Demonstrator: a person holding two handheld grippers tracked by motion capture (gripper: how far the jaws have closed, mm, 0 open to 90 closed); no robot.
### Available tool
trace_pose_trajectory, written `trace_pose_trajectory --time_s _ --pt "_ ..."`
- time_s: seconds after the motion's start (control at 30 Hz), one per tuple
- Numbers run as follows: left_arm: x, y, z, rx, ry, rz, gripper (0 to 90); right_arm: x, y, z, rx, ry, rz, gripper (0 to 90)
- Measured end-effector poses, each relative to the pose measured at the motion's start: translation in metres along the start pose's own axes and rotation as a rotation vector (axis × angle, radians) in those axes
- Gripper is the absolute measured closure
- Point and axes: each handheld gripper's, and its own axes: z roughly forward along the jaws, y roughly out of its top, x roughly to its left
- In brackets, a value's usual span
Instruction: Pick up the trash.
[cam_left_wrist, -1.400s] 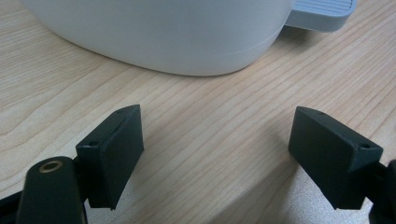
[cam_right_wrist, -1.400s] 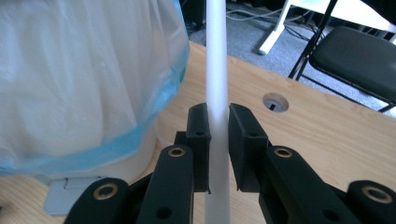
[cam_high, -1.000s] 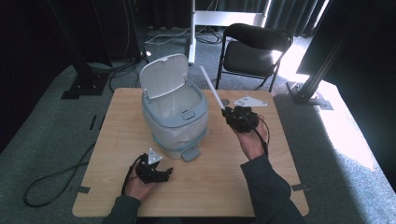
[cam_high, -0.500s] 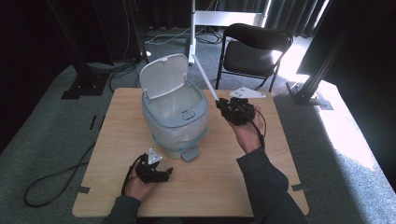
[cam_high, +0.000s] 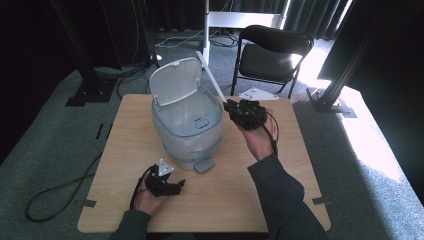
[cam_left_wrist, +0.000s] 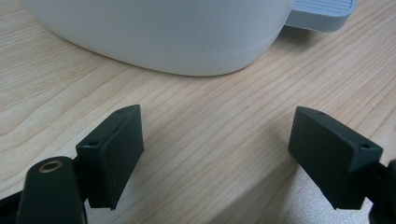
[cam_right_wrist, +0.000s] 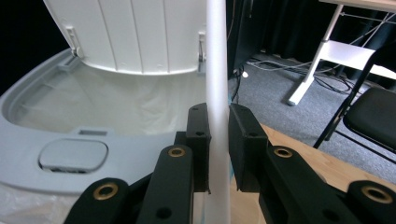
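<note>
The wooden table carries everything here, a pale tabletop with a person's two forearms coming in from its near edge. Toward its far-left part stands the bin — a grey-and-white pedal bin with a thin liner inside and a grey foot pedal jutting from its base toward the person. Its lid is tipped up and back, so the mouth is open; in the right gripper view the ribbed underside of the lid rises behind the liner. Beyond the table a black chair stands on the grey carpet.

The right gripper is raised just beside the bin's right rim, level with its top. Its jaws are clenched on a white rod — a long, slim, pale stick that runs up and away from the pads, slanting past the right edge of the lid. In the right gripper view the rod stands straight between the two black pads, pinched on both sides.

The left gripper rests low on the table in front of the bin, near the pedal. Its jaws stand wide apart with bare wood between them, grasping nothing; the bin's white base curves just ahead of them.
</note>
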Motion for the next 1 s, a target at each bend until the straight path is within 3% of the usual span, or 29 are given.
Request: trace_pose_trajectory --time_s 0.37,0.53,1.0 --pt "0.0 0.0 0.0 0.0 -0.001 0.0 18.0 0.01 0.008 0.011 -0.002 0.03 -0.017 78.9" --pt "0.0 0.0 0.0 0.0 -0.001 0.0 18.0 0.013 0.015 0.015 -0.017 0.069 -0.034 78.9" --pt "0.0 0.0 0.0 0.0 -0.002 0.001 18.0 0.021 0.032 0.031 -0.012 0.099 -0.047 78.9"
